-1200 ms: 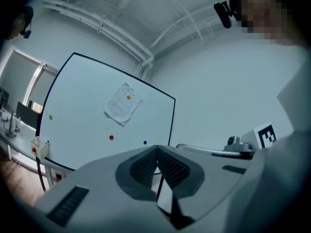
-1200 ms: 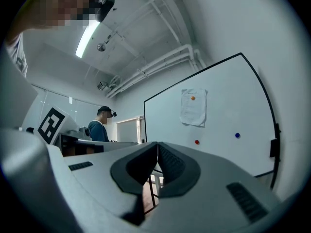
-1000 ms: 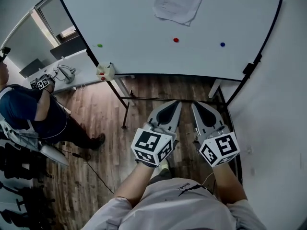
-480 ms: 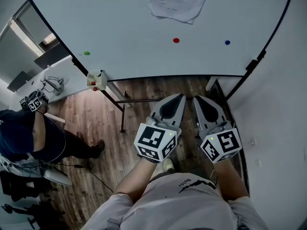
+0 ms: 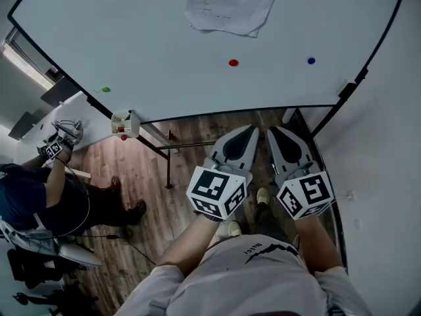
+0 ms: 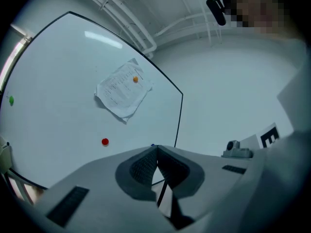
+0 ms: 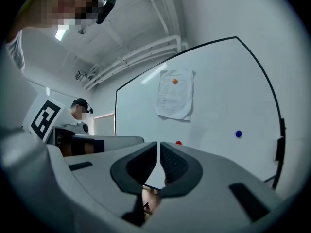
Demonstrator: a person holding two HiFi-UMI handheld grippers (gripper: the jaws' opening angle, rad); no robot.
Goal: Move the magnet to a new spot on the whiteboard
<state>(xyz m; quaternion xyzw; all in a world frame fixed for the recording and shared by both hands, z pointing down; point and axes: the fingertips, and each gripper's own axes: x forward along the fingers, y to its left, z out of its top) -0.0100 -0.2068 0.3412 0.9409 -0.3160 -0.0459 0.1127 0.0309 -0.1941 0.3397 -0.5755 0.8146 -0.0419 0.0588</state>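
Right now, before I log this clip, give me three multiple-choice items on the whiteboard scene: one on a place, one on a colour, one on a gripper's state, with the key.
1. In the head view, where on the whiteboard is the blue magnet relative to the red magnet?
A) to its left
B) to its right
C) on top of it

2. What colour is the magnet pinning the paper?
A) green
B) black
C) orange

3. The right gripper is:
A) shut and empty
B) wide open
C) shut on a magnet

Key:
1 B, blue sits to the right of red at about the same height.
2 C, an orange dot sits near the top of the sheet.
3 A, its jaws meet with nothing between them.
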